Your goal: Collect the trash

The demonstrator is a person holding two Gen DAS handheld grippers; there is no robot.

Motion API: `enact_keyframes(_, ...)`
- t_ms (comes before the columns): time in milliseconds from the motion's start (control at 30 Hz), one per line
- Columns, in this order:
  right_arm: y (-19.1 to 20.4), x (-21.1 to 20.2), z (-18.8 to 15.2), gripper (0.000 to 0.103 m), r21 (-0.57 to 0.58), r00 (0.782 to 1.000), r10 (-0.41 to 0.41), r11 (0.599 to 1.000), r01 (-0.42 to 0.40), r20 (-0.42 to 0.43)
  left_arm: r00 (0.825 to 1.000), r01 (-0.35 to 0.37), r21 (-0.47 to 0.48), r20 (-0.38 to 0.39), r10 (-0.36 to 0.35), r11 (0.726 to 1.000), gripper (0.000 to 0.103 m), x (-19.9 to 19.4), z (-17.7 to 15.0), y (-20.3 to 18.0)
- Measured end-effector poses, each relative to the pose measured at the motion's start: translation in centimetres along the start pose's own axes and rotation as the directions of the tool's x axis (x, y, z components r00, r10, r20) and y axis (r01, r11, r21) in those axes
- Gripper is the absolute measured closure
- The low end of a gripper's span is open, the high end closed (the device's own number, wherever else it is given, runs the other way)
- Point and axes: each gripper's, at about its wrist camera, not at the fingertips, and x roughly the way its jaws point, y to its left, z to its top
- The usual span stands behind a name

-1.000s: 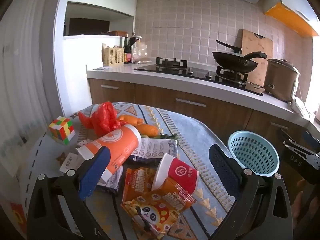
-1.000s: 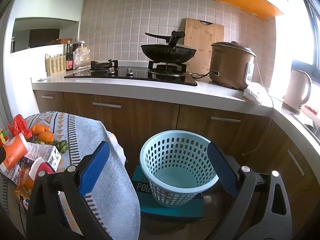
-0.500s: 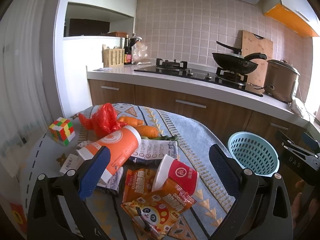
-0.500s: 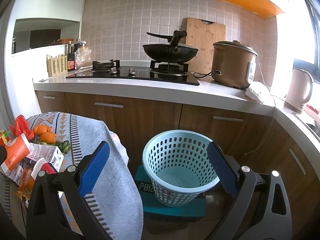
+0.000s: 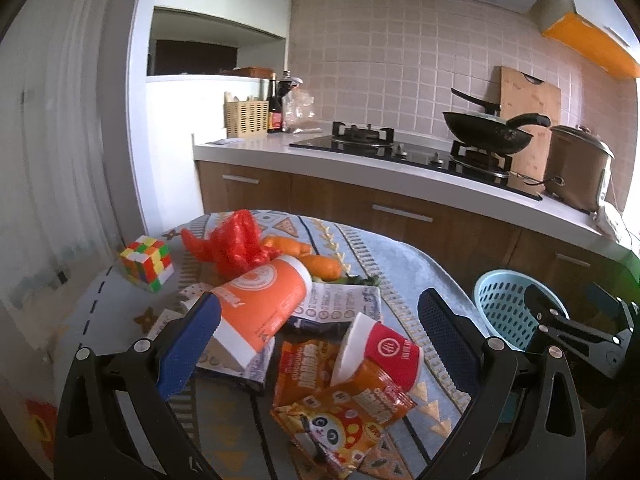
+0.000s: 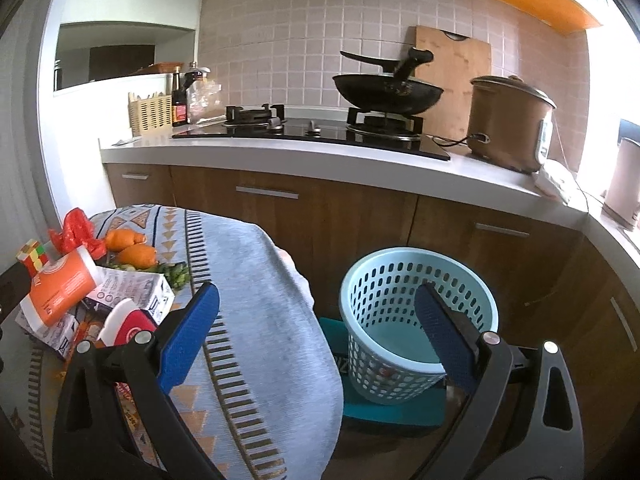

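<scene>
The left hand-held gripper [image 5: 318, 340] hangs with its jaws spread wide above the trash heap on the cloth-covered worktop [image 5: 404, 264], gripping nothing. In the heap an orange cup [image 5: 264, 300] lies on its side, a red cup [image 5: 380, 352] is tipped over just right of it, and snack wrappers [image 5: 340, 420] lie under the red cup. A red plastic bag [image 5: 232, 242] sits behind the orange cup. The right hand-held gripper [image 6: 316, 336] is likewise wide open and empty, facing the blue basket [image 6: 416, 320] on the floor right of the worktop.
</scene>
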Motion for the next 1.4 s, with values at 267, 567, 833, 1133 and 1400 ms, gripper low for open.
enact_keyframes(267,0.2,0.1,0.0,0.010,-0.002,1.000,0.004,1.000,-0.004,-0.012,1.000,-0.014,-0.016,0.003,0.014,1.000,0.007,0.0,0.2,1.1)
enact_keyframes(567,0.1,0.1,-0.1,0.010,-0.003,1.000,-0.007,1.000,0.007,-0.013,1.000,-0.023,-0.027,0.005,0.023,0.999,0.007,-0.1,0.2,1.7)
enact_keyframes(833,-0.1,0.4,-0.3,0.014,0.003,1.000,-0.006,1.000,0.006,-0.023,0.998,-0.059,-0.020,0.030,0.060,0.998,0.007,-0.6,0.5,2.8)
enact_keyframes(1133,0.3,0.4,-0.3,0.014,-0.005,1.000,0.000,1.000,0.000,-0.025,0.997,-0.075,-0.053,0.025,0.076,0.996,0.007,-0.7,0.8,4.4)
enact_keyframes(1400,0.4,0.3,-0.3,0.014,-0.006,1.000,0.003,1.000,-0.003,-0.026,0.996,-0.083,-0.056,0.029,0.085,0.995,0.007,-1.0,0.9,4.8)
